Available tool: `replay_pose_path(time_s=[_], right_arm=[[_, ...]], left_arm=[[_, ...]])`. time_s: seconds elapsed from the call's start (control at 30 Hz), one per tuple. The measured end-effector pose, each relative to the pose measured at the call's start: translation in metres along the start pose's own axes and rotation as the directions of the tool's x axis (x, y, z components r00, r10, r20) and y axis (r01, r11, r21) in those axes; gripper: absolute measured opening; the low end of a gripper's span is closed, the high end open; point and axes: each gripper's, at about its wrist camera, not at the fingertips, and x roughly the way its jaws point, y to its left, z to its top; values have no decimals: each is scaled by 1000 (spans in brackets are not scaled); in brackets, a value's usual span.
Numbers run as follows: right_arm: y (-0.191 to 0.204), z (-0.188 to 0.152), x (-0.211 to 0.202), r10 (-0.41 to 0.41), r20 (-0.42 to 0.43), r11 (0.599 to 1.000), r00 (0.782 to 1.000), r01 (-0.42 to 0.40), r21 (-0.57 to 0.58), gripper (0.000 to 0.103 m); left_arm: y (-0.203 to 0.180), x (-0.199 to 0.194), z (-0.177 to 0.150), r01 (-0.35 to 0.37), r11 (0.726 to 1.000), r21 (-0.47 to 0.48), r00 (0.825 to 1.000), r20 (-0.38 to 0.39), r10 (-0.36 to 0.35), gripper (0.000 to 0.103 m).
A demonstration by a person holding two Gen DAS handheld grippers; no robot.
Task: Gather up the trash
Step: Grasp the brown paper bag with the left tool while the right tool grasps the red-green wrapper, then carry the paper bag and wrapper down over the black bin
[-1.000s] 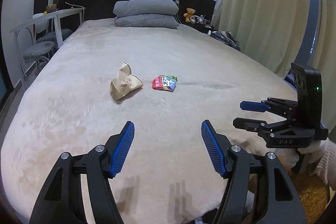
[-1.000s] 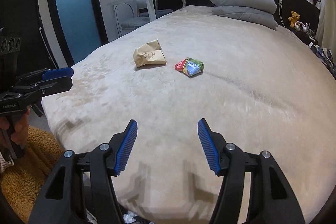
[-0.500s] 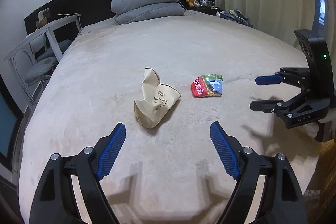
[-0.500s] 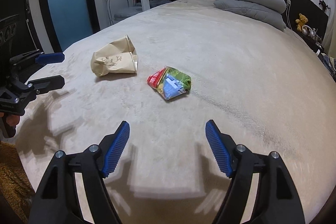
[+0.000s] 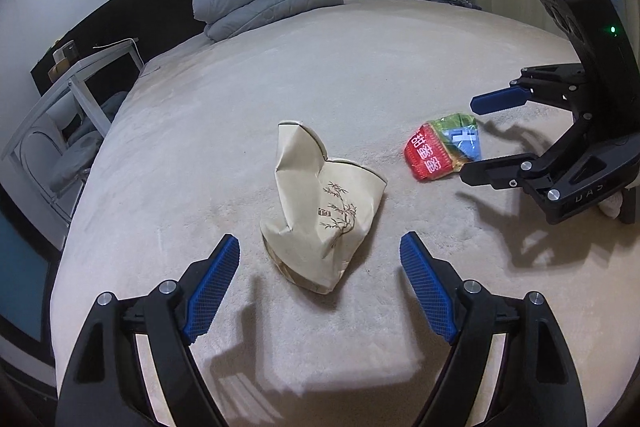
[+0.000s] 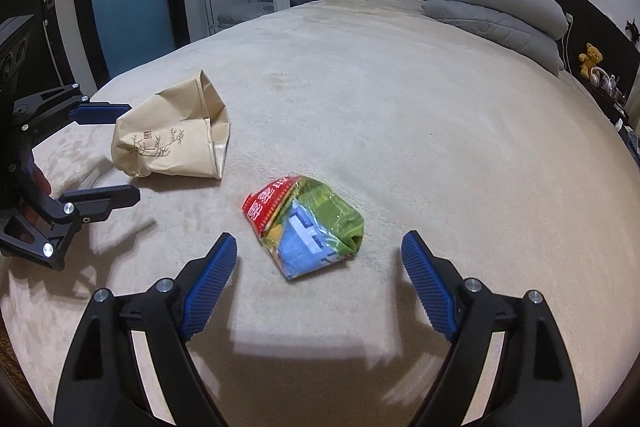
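I am at the approach step of collecting the trash: nothing is picked up yet, and both pieces lie on the beige bed cover (image 5: 360,75), near each other but apart. My left gripper (image 5: 320,269) hangs over the near end of the crumpled paper bag (image 5: 320,207), its jaws spread wide and empty; they have just been opening, and the bag's lower end sits in front of the gap between them, not touched by either pad. My right gripper (image 6: 319,267) is likewise released and has just been widening, with the snack wrapper (image 6: 308,227) lying just ahead of the gap between its blue pads (image 6: 210,283), again with no contact that I can see. In my judgement the next move calls for lowering each gripper until the pads straddle its piece, then pinching gently, since the bag is limp paper that will fold and the wrapper is slick film that could slide on the plush cover. The bag carries a printed bamboo sprig with a small seal mark beside it, too small for me to read. The wrapper has a red band with white Chinese characters, which I cannot make out with confidence. My right gripper's body shows the letters "DAS" in the left wrist view.
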Motion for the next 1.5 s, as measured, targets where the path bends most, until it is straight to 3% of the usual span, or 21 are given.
replay_pose_path(time_s=[0.23,0.3,0.37,0.4,0.43,0.53,1.0,1.5], right_arm=[[6,4,17,-25,-27,999,999,24,-35,84],[11,3,19,-31,-24,998,999,30,-53,84],[14,3,20,-32,-23,997,999,30,-65,84],[15,2,21,-16,-32,998,999,14,-68,77],[14,2,22,-9,-37,998,999,6,-69,63],[16,1,17,-16,-25,998,1000,15,-68,61],[18,-8,-27,-12,25,999,1000,13,-35,59],[29,-37,-102,-42,82,999,996,40,26,60]], left_arm=[[-4,13,4,-37,997,64,999,13,36,80],[-9,14,4,-38,995,89,999,9,37,65],[-10,16,5,-58,993,99,998,5,58,62],[-10,16,5,-55,994,97,998,4,55,62],[-10,16,5,-54,994,94,999,2,54,61],[-7,13,5,-40,997,70,999,7,39,59],[-11,-14,1,-29,998,51,999,47,27,58],[-25,-93,-1,-9,999,-50,990,142,15,58]])
